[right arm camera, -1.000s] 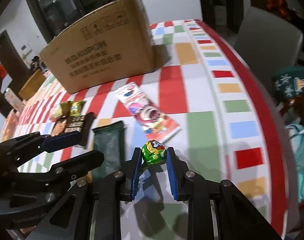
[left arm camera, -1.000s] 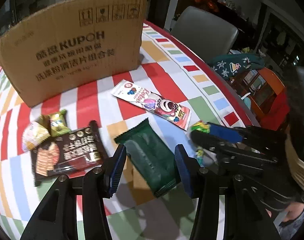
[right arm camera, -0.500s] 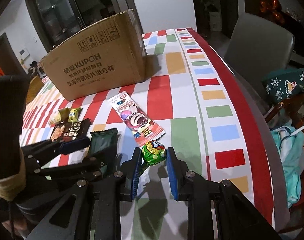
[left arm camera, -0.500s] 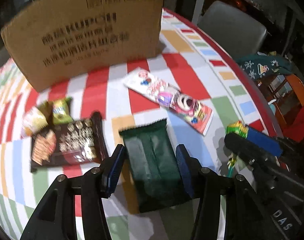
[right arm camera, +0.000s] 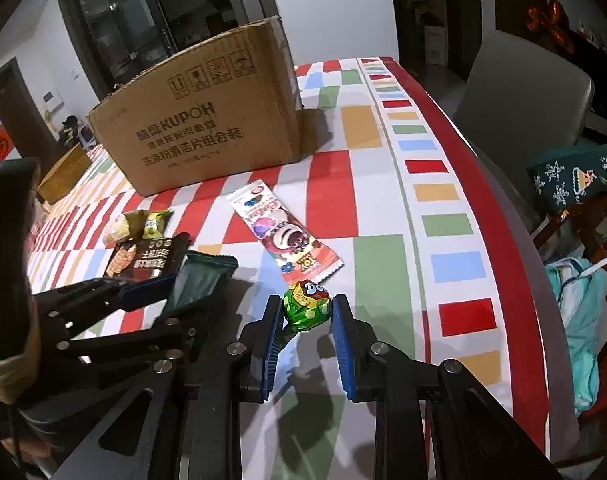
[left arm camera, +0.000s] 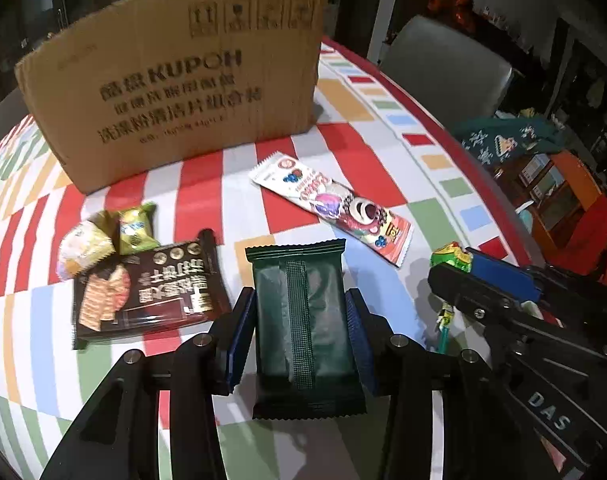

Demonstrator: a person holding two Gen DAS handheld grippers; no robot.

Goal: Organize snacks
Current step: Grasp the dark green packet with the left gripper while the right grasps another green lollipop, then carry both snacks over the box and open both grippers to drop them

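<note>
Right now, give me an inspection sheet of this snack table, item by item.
Surface: checked tablecloth, red border.
Job's things: dark green packet between the left tongs; green lollipop between the right tongs; pink cartoon packet, brown packet and two small wrapped snacks lying flat; cardboard box behind them.
Clutter: small wooden box at the far left.
Grippers: left tongs flank the green packet, contact unclear; right tongs shut on the lollipop.
Cables: nothing seen.
Surroundings: grey chair, green snowflake fabric, teal cloth.
</note>
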